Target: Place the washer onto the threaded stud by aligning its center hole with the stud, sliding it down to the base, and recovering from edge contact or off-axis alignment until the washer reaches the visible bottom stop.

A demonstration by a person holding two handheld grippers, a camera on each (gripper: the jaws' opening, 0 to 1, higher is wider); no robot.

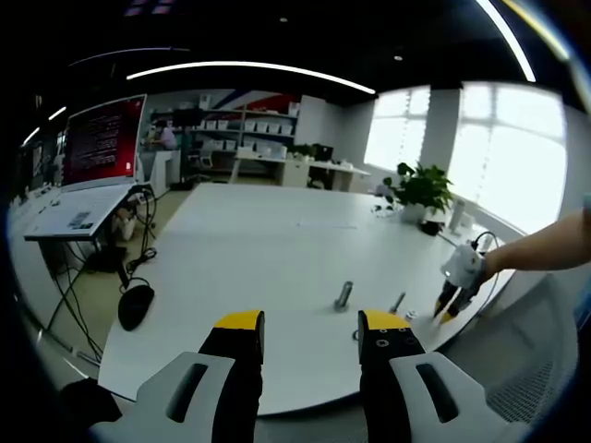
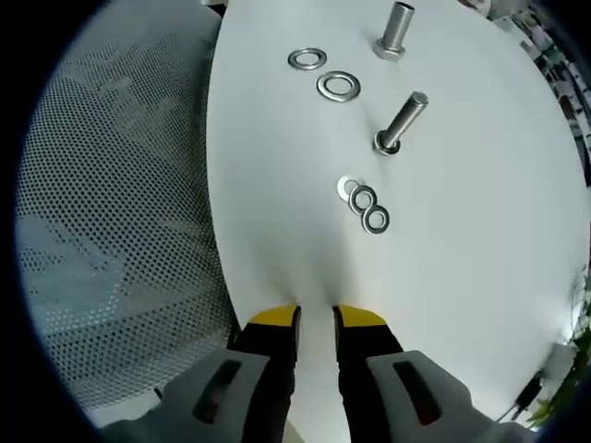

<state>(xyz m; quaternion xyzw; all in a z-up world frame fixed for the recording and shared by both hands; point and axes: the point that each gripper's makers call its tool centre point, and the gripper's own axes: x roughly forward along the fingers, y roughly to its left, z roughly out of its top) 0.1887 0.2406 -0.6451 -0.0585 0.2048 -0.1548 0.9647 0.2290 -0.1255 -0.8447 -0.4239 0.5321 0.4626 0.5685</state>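
Two threaded studs stand on the white table [image 2: 480, 240]: a short thick stud [image 2: 397, 29] and a longer, slimmer stud [image 2: 402, 122]. Two large washers [image 2: 338, 87] lie left of them. Three small washers [image 2: 363, 198] lie in an overlapping row nearer my right gripper [image 2: 317, 318], which hangs over the table edge, narrowly open and holding nothing. My left gripper [image 1: 311, 323] is wide open and empty, short of the studs [image 1: 343, 295]. In the left gripper view the right gripper [image 1: 452, 300] is held by a person's arm beside the slim stud [image 1: 397, 302].
A mesh chair [image 2: 111, 231] stands against the table's near edge, also seen as a chair back [image 1: 536, 369]. A potted plant [image 1: 423, 189] sits at the table's far right. A red screen [image 1: 103, 138] on a stand and floor cables [image 1: 134, 277] are at the left.
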